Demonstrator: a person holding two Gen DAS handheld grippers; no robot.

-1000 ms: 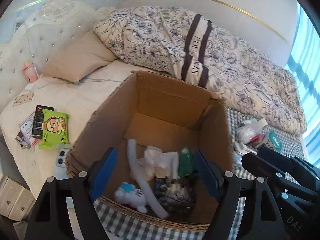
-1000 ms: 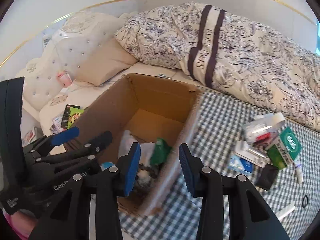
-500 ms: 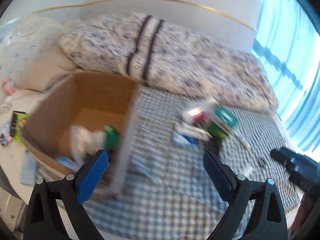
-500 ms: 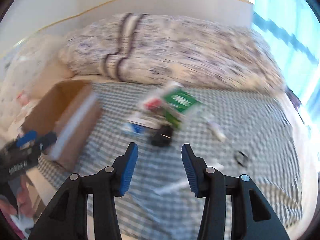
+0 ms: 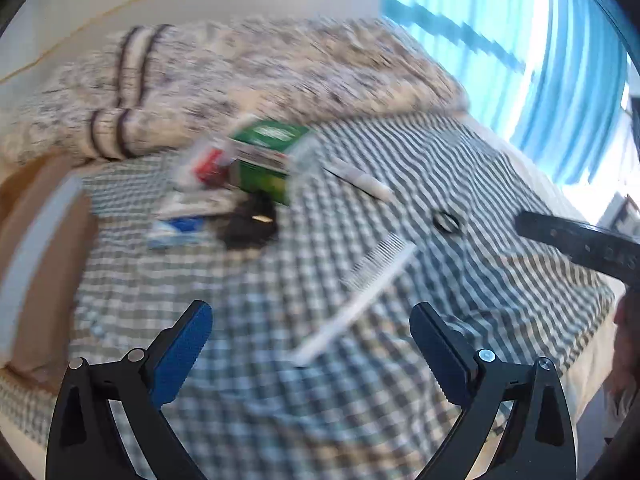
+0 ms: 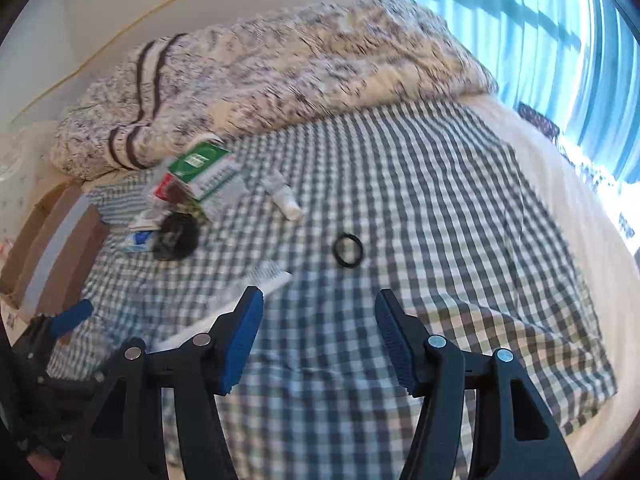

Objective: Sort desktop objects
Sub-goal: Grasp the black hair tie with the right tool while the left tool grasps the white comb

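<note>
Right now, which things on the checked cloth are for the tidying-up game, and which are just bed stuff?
For sorting: white comb, black ring, small white tube, green box, black lump, cardboard box. Both grippers, left and right, are open and empty.

Just lying about: flowery duvet, checked cloth, blue curtain.

Cardboard box blurred, edge-cropped

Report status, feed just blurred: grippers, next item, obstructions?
Left gripper open, empty. Right gripper open, empty. White comb and black ring loose on checkered cloth. Nothing blocking either.
</note>
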